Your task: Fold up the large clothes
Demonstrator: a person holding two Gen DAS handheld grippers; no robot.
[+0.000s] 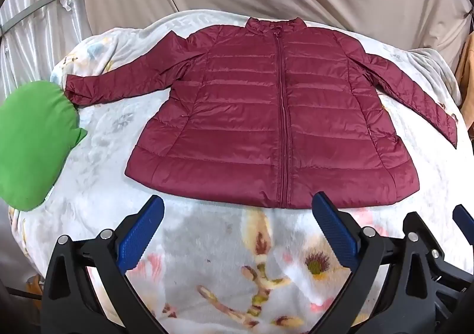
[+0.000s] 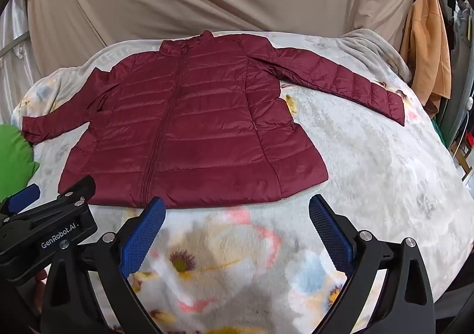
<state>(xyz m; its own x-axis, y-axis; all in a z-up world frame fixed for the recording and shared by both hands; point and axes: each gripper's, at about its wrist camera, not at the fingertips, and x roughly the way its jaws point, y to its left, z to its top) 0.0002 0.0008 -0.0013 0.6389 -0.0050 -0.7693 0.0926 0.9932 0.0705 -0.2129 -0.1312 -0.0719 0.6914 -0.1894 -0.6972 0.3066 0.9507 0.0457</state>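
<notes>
**Jacket spread flat, both grippers short of its hem**

Maroon puffer jacket lies face up and zipped on the floral blanket, collar at the far side, hem nearest the tools, sleeves stretched out to either side. Its long axis, along the zipper, runs away from both cameras. The left gripper and the right gripper hover side by side just before the hem, jaws spread wide, nothing between them.

In the left view the zipper sits about centred between the fingers; in the right view the jacket's body lies off to the left, with the right sleeve reaching out ahead. So each hand is likely nearer its own sleeve, which suits an inward sleeve fold.

A green cushion touches the left cuff and may crowd a grasp there. An orange garment hangs well apart.
</notes>
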